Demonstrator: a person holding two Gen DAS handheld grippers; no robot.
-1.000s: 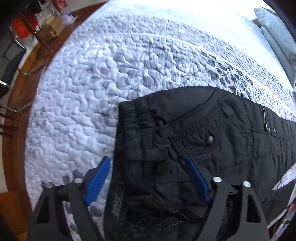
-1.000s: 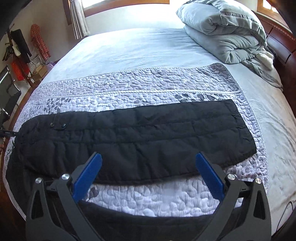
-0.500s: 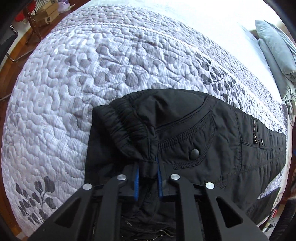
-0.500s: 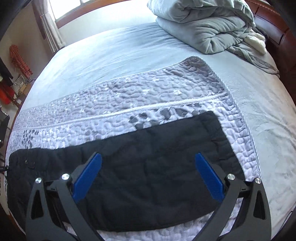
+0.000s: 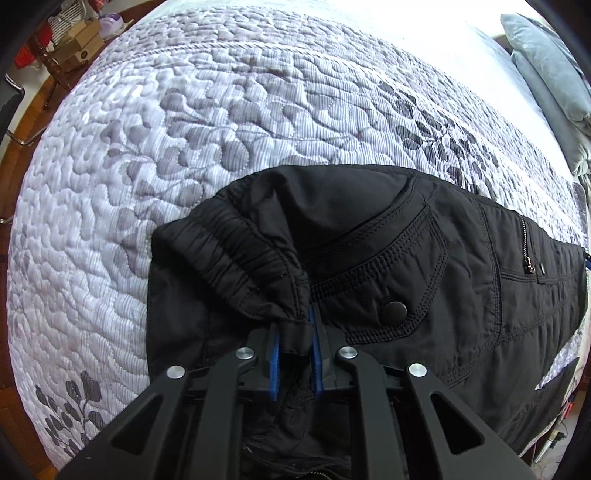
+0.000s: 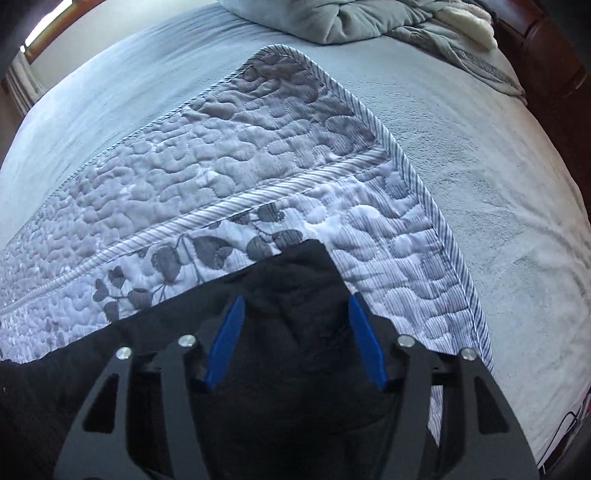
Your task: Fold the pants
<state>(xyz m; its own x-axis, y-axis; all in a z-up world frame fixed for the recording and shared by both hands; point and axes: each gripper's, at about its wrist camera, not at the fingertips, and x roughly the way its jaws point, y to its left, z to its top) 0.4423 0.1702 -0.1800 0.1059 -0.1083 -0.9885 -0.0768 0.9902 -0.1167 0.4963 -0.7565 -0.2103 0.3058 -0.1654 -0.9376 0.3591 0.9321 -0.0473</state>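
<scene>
Black quilted pants (image 5: 424,280) lie stretched across a grey leaf-patterned quilt (image 5: 221,110) on the bed (image 6: 498,184). The left gripper (image 5: 295,332) is clamped on the bunched waistband. The right gripper (image 6: 295,306), fingers apart, straddles the leg end. A grey duvet (image 6: 332,18) is heaped beyond.

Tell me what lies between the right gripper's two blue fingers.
Black pants fabric near the leg end fills the gap of the right gripper; the fingers stand apart, not yet closed. Shown in the right wrist view.
</scene>
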